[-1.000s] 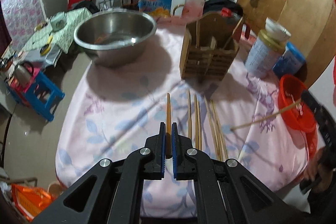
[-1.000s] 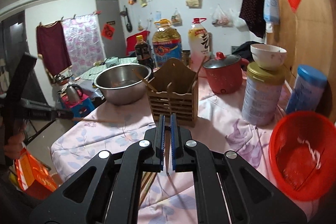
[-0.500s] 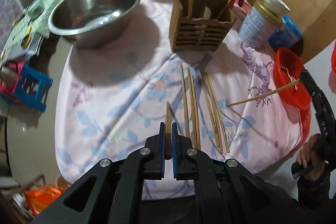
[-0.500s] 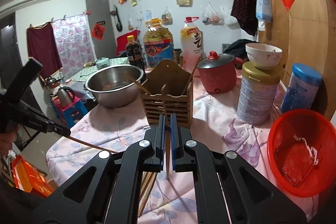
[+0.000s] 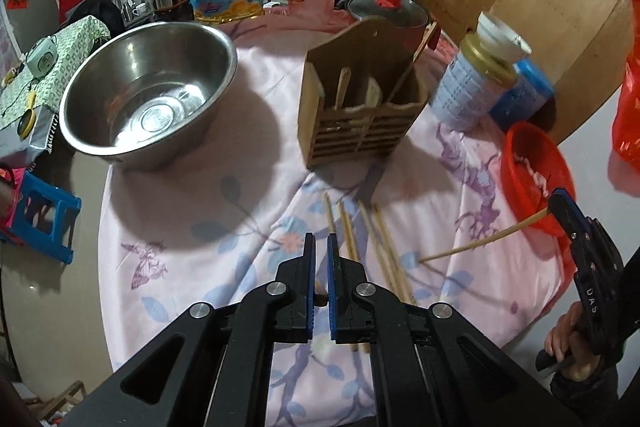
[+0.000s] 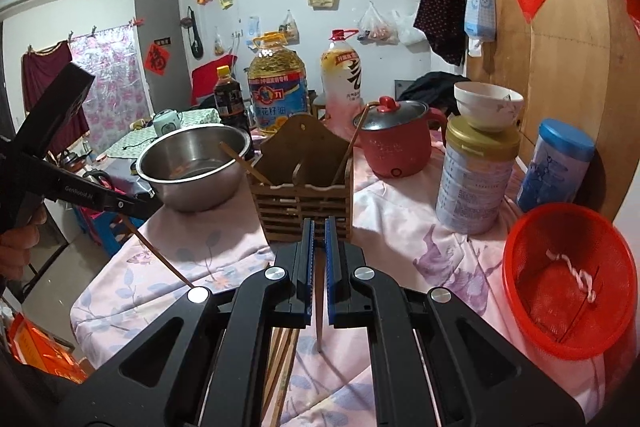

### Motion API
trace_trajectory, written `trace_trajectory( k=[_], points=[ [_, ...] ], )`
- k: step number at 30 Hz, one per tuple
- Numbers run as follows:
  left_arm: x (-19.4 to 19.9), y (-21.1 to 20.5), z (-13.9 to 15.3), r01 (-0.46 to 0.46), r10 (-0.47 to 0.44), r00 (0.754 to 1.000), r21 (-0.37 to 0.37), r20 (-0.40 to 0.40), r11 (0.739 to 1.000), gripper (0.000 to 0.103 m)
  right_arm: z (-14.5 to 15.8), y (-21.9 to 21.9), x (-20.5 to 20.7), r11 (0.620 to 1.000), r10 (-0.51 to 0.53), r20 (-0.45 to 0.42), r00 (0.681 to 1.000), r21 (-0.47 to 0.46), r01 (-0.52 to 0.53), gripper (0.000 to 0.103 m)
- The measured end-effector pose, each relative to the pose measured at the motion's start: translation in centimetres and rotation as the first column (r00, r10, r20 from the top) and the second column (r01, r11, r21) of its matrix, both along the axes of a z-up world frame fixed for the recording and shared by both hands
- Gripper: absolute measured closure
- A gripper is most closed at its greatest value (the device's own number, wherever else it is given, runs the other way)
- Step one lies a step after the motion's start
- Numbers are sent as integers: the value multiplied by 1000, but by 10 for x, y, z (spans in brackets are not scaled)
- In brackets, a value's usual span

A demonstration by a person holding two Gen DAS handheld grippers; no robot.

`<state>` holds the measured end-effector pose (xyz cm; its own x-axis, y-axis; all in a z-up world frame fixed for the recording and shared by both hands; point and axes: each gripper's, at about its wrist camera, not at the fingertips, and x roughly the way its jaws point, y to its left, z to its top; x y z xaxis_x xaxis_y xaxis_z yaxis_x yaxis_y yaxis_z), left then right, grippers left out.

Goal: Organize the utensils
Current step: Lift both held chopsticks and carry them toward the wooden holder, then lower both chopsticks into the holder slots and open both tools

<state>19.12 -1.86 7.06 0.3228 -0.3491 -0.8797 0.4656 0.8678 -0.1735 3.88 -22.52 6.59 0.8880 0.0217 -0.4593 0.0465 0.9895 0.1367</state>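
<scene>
A wooden utensil holder [image 5: 360,107] stands mid-table, with a few chopsticks leaning in it; it also shows in the right wrist view [image 6: 302,175]. Several loose chopsticks [image 5: 376,247] lie on the cloth in front of it. My left gripper [image 5: 319,247] is shut on a chopstick [image 6: 160,253] that slants down to the cloth. My right gripper [image 6: 316,231] is shut on another chopstick [image 5: 480,242], tip down on the cloth, seen between its fingers in the right wrist view [image 6: 319,311].
A steel bowl [image 5: 148,95] sits back left. A red pot [image 6: 396,143], a tin with a bowl on top [image 6: 476,171], a blue canister [image 6: 556,167] and a red basket [image 6: 568,279] stand at the right. Oil bottles [image 6: 278,95] line the back.
My left gripper tipped its chopstick down until it left its own view, and moved closer to the holder. My right gripper stayed shut on its chopstick, nearly still.
</scene>
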Motion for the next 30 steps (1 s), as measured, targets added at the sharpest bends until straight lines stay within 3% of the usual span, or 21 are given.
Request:
trace_trajectory(
  k=[10,17,23,30],
  points=[
    [32,-34,90,-22,35,995,-128,98,992,97,80,-38,54,993,122,170,978,-14,-121,97],
    [60,-73,138,-28,57,967,-120,249,992,97,120,-49,93,988,151,272,950,-22,-151,97],
    [93,-89,136,-57,86,951,-108,296,993,97,118,-45,124,987,159,270,950,-46,-152,97],
    [127,-96,90,-76,99,963,-96,252,992,97,81,-46,159,985,169,186,968,-2,-172,96]
  ],
)
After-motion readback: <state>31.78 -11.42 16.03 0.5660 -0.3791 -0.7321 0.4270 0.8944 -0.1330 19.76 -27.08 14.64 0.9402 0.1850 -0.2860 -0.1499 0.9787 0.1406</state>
